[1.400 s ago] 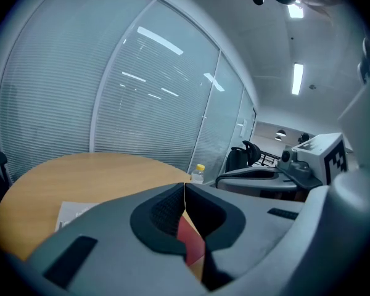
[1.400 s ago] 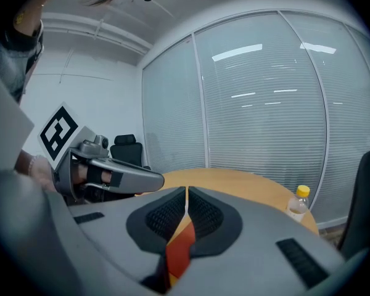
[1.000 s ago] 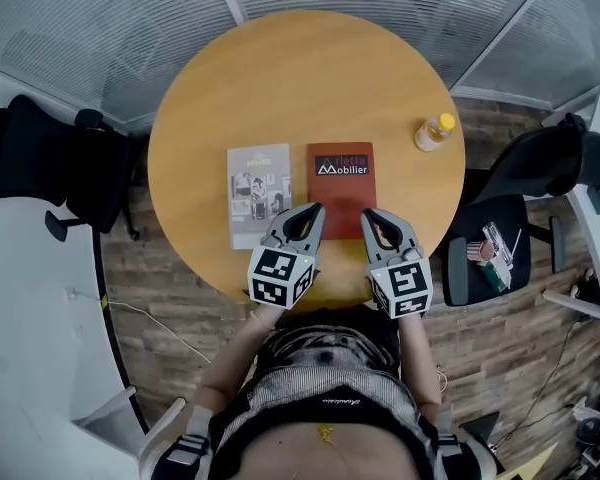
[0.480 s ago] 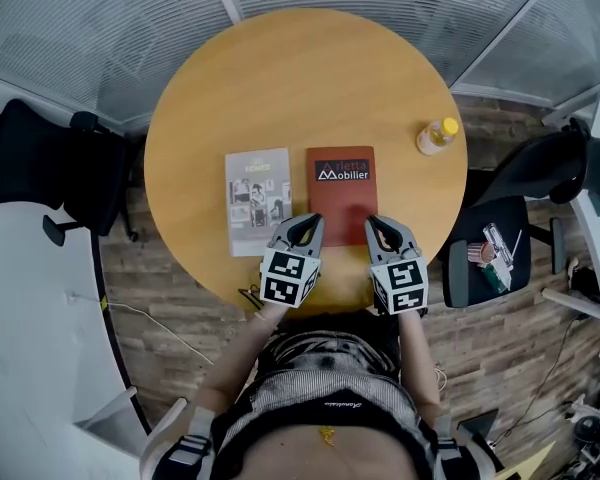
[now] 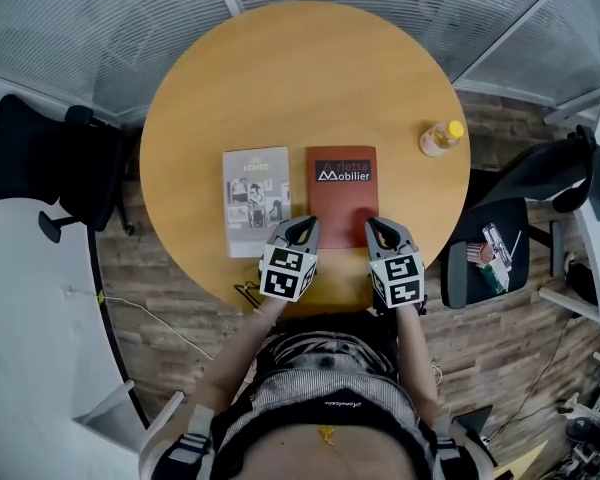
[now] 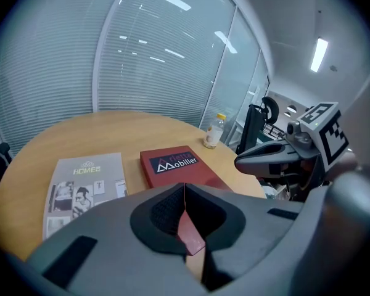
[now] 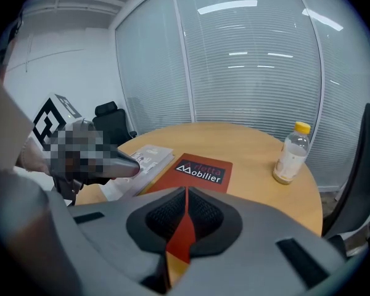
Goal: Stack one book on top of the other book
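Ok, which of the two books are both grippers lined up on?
The red Mobilier book: its near edge lies between the left gripper and the right gripper. The grey HOMES book lies beside it, to the left.

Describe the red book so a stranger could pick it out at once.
Find the round wooden table. In the head view, two books lie flat side by side near its lower edge. The red book is the right one: plain red cover with a dark title band, unlike the pale grey book covered in photos.
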The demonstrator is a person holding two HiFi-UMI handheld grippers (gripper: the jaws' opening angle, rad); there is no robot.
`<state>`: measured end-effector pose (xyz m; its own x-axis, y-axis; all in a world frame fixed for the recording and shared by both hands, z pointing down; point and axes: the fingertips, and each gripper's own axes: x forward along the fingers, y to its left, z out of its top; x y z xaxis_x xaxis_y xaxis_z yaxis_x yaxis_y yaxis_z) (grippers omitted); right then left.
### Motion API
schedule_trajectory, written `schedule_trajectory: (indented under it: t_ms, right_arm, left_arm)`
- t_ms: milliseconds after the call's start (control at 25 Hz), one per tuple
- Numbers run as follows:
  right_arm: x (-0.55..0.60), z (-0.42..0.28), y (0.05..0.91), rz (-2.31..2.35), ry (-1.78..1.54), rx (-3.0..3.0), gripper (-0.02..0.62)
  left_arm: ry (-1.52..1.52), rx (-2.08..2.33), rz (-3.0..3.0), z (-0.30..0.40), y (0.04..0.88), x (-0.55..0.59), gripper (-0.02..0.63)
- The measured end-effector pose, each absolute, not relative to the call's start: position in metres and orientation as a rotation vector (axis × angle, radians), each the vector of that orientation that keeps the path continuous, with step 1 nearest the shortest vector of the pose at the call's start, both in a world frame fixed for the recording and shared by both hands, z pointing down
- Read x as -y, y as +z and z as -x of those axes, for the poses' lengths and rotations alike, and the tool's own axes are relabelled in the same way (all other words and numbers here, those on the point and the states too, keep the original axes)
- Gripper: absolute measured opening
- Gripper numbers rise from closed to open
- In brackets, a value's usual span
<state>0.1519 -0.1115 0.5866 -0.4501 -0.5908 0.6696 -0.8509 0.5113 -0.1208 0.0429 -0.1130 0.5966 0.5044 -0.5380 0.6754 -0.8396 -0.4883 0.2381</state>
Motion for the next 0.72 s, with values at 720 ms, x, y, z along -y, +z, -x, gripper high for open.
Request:
schedule_trajectory:
  t_ms: [720]
  right_arm:
    - [0.123, -0.171, 0.636, -1.196, 0.795, 2.089, 0.032]
  left_arm:
    - [0.718, 1.066, -2.020, -0.036, 0.641, 0.121, 0.021]
